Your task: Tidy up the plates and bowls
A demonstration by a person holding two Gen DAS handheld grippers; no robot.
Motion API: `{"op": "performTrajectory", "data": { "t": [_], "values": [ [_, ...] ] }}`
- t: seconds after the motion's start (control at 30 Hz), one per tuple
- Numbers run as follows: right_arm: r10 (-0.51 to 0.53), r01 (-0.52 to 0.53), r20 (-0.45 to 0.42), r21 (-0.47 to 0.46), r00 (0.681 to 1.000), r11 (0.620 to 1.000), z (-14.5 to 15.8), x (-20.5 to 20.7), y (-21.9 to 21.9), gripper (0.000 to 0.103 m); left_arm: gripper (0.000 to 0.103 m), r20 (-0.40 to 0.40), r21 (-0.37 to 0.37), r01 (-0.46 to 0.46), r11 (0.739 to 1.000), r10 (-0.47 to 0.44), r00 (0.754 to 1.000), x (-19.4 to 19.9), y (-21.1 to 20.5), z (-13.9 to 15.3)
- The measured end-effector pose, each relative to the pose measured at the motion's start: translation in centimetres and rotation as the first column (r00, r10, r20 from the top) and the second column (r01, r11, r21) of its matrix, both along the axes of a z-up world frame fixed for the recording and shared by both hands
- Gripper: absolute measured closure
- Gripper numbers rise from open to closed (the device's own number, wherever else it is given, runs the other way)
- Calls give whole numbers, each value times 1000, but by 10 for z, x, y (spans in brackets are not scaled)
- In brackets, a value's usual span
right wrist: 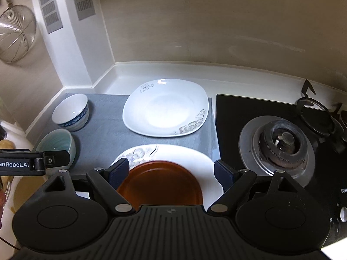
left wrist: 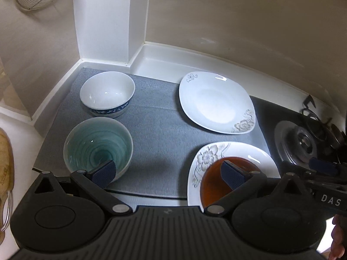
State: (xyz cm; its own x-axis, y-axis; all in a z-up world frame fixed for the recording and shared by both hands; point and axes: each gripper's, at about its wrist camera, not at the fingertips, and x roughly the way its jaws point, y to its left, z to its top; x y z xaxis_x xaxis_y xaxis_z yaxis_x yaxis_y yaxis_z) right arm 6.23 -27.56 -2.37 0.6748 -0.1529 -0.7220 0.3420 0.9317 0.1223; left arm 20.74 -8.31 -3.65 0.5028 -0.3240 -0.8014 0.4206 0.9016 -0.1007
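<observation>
On a grey mat [left wrist: 156,134] stand a white bowl with a blue band [left wrist: 107,93], a teal bowl [left wrist: 97,145], a white floral plate at the back [left wrist: 214,101] and a nearer white floral plate [left wrist: 236,151] carrying a small brown plate [left wrist: 216,182]. My left gripper [left wrist: 169,173] is open and empty above the mat's front edge, between the teal bowl and the brown plate. My right gripper [right wrist: 172,174] is open, its fingers either side of the brown plate [right wrist: 160,184] on the near white plate [right wrist: 195,158]. The back plate [right wrist: 164,108] and both bowls [right wrist: 71,112] [right wrist: 56,140] also show.
A black gas hob with a burner [right wrist: 279,143] lies right of the mat. White walls and a corner column [left wrist: 108,21] close the back. A wire strainer [right wrist: 15,32] hangs on the left wall. A wooden board [left wrist: 4,162] lies at the far left.
</observation>
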Motion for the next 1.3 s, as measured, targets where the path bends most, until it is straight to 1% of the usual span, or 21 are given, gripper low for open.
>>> {"op": "performTrajectory", "data": {
  "t": [0.3,0.47,0.57,0.7,0.77,0.93,1.03,1.13,1.23,1.3],
  "values": [
    [1,-1,26,18,1000,1000,-2,28,-30,16,0,-21,7,-46,999,47,999,34,-24,-1],
    [-29,27,83,33,996,999,6,52,-56,16,0,-18,8,-95,995,95,995,61,-35,0],
    [-51,45,106,58,993,997,4,69,-72,16,0,-44,2,-133,991,133,990,80,-40,-5],
    [-67,55,105,113,992,992,-9,92,-92,16,0,-102,-16,-173,985,170,980,104,-48,-18],
    [-67,52,103,142,992,989,-18,103,-100,16,0,-113,-7,-185,983,183,977,112,-52,-23],
    [-46,28,121,148,992,989,-37,132,-117,16,0,-127,15,-190,982,190,973,124,-69,-38],
    [-43,24,112,162,993,986,-52,152,-128,16,0,-138,34,-183,982,186,973,128,-80,-49],
    [-52,31,93,215,994,976,-67,167,-141,16,0,-161,53,-177,983,183,970,133,-90,-62],
    [-63,34,85,300,994,953,-81,174,-153,17,0,-175,65,-176,982,185,967,138,-96,-71],
    [-59,26,90,337,994,941,-87,177,-157,18,0,-178,73,-177,982,187,966,141,-101,-75]
  ]
}}
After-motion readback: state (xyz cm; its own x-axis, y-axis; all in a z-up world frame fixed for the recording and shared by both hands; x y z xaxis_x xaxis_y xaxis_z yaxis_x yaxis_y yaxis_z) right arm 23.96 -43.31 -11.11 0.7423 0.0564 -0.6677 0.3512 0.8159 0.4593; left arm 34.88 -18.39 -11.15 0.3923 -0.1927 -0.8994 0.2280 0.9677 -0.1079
